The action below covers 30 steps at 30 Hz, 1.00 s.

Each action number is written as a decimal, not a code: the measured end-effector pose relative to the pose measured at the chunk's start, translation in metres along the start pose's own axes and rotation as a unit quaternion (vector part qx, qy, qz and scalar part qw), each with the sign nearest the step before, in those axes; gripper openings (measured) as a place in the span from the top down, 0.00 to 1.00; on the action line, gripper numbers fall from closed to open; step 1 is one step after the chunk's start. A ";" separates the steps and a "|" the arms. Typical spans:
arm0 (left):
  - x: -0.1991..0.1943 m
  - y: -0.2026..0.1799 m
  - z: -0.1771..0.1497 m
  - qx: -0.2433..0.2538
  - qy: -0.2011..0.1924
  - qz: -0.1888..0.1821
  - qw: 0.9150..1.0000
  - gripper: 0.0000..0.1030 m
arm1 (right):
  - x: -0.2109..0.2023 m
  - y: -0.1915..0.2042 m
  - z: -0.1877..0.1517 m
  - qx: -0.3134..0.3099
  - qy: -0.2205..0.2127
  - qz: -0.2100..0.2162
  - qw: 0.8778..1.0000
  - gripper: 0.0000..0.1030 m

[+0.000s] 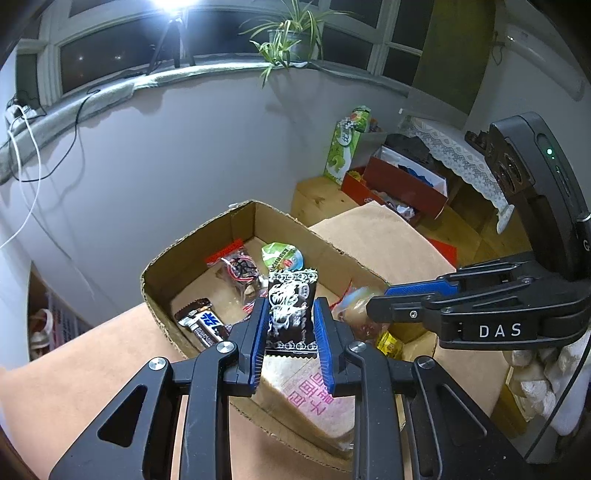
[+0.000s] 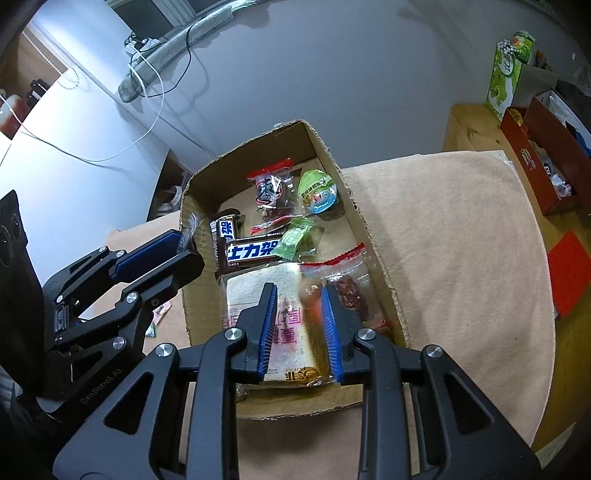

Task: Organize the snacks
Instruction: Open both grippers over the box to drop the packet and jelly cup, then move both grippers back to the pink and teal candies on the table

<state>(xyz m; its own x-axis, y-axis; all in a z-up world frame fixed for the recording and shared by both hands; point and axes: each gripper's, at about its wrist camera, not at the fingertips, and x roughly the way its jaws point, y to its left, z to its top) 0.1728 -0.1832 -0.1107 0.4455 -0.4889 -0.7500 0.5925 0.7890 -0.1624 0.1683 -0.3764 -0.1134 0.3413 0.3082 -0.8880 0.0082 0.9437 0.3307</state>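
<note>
Meanwhile, over the cardboard box (image 1: 236, 236) | left gripper (image 1: 290, 341) clenched on a black-and-white snack packet (image 1: 291, 310), held upright above the box | right gripper (image 2: 298, 326) released, jaws apart over a wrapped bread slice (image 2: 258, 291) | chocolate bars (image 2: 251, 251) at 11 o'clock from the bread | jelly cup (image 2: 319, 192) at 1 o'clock | box on a tan cloth (image 2: 461, 240).

Dark window (image 1: 110, 59), bright lamp (image 1: 173, 3), grey wall (image 1: 184, 147).
</note>
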 end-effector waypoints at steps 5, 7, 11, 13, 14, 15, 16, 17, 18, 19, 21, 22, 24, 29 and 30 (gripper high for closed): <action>-0.002 0.001 0.000 -0.002 -0.005 0.003 1.000 0.76 | -0.002 0.000 0.000 0.002 -0.004 -0.002 1.000 0.60; -0.004 0.001 0.000 -0.002 -0.006 0.004 1.000 0.76 | -0.002 0.001 -0.001 0.001 -0.003 -0.003 1.000 0.60; -0.011 0.004 -0.003 -0.006 -0.010 0.004 1.000 0.76 | -0.004 0.009 -0.002 -0.007 -0.003 0.004 1.000 0.60; -0.017 0.007 -0.005 -0.008 -0.013 0.006 1.000 0.76 | -0.005 0.015 -0.004 -0.013 -0.003 0.010 1.000 0.60; -0.020 0.009 -0.007 -0.011 -0.014 0.008 1.000 0.76 | -0.005 0.019 -0.004 -0.017 -0.003 0.012 1.000 0.60; -0.023 0.012 -0.009 -0.014 -0.016 0.010 1.000 0.76 | -0.006 0.023 -0.005 -0.021 -0.003 0.015 1.000 0.60; -0.028 0.015 -0.011 -0.019 -0.018 0.011 1.000 0.76 | -0.006 0.027 -0.005 -0.026 -0.003 0.019 0.999 0.60; -0.031 0.019 -0.013 -0.024 -0.019 0.013 0.999 0.76 | -0.007 0.032 -0.006 -0.030 -0.003 0.024 0.999 0.60; -0.035 0.023 -0.015 -0.028 -0.019 0.015 0.999 0.76 | -0.007 0.036 -0.007 -0.033 -0.003 0.027 0.999 0.60; -0.040 0.027 -0.018 -0.033 -0.020 0.018 0.999 0.76 | -0.007 0.041 -0.008 -0.036 -0.002 0.031 0.999 0.60; -0.051 0.036 -0.026 -0.043 -0.024 0.024 0.998 0.75 | -0.007 0.050 -0.011 -0.045 0.001 0.043 0.998 0.60; -0.056 0.041 -0.031 -0.049 -0.025 0.028 0.998 0.72 | -0.007 0.054 -0.013 -0.049 0.003 0.048 0.998 0.60; -0.066 0.050 -0.040 -0.061 -0.029 0.035 0.997 0.70 | -0.006 0.064 -0.017 -0.056 0.008 0.061 0.997 0.60; -0.089 0.077 -0.074 -0.083 -0.018 0.059 0.995 0.70 | 0.000 0.088 -0.030 -0.066 0.030 0.090 0.993 0.60; -0.093 0.083 -0.082 -0.089 -0.015 0.062 0.994 0.70 | 0.002 0.096 -0.033 -0.068 0.035 0.098 0.992 0.59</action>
<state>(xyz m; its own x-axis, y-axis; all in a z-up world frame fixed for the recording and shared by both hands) 0.1254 -0.0418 -0.1064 0.5290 -0.3928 -0.7523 0.4055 0.8957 -0.1825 0.1388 -0.2814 -0.0939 0.2573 0.4902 -0.8327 -0.1805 0.8710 0.4570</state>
